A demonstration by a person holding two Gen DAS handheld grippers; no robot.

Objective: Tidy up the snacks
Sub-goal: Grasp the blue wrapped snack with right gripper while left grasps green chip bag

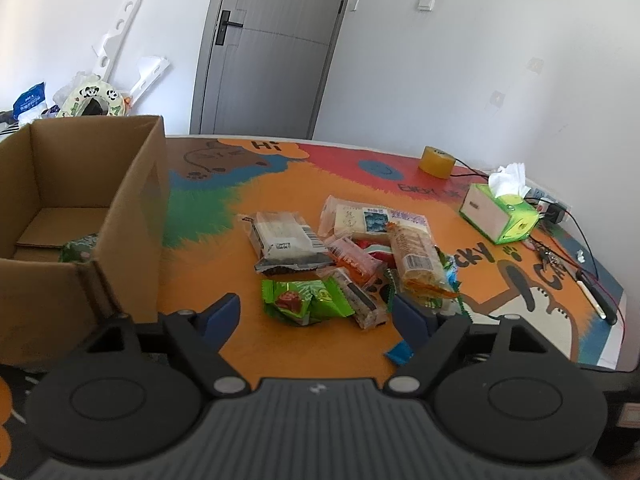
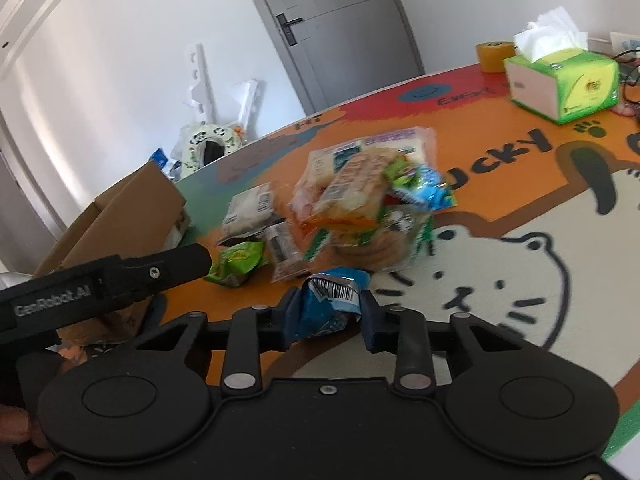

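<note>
Nearest in the right wrist view, the right gripper (image 2: 326,314) is clenched on a crinkled blue foil snack packet (image 2: 330,304) with a white barcode panel, its dark blue pads pressing the packet from both sides just above the colourful cartoon-printed table mat (image 2: 500,280). In the left wrist view, the left gripper (image 1: 316,316) stands released, its jaws spread wide with nothing between them, and a green foil snack packet (image 1: 304,300) with a red picture lies on the mat just beyond its fingertips. Past that packet sits the loose heap of snacks: a clear-wrapped dark bar (image 1: 360,300) touching the green packet's right edge, a long pack of pale crackers (image 1: 418,262) to the right, a clear bag with a dark bottom band (image 1: 286,246) to the left, and a flat pale pack with a blue picture (image 1: 372,220) at the far side. To the left of the heap stands an open brown cardboard box (image 1: 136,216), with a green wrapper (image 1: 80,248) lying inside against its near wall. Farther right on the table are a green and white tissue box (image 1: 500,212) and, beyond it, a yellow roll of tape (image 1: 436,162).
</note>
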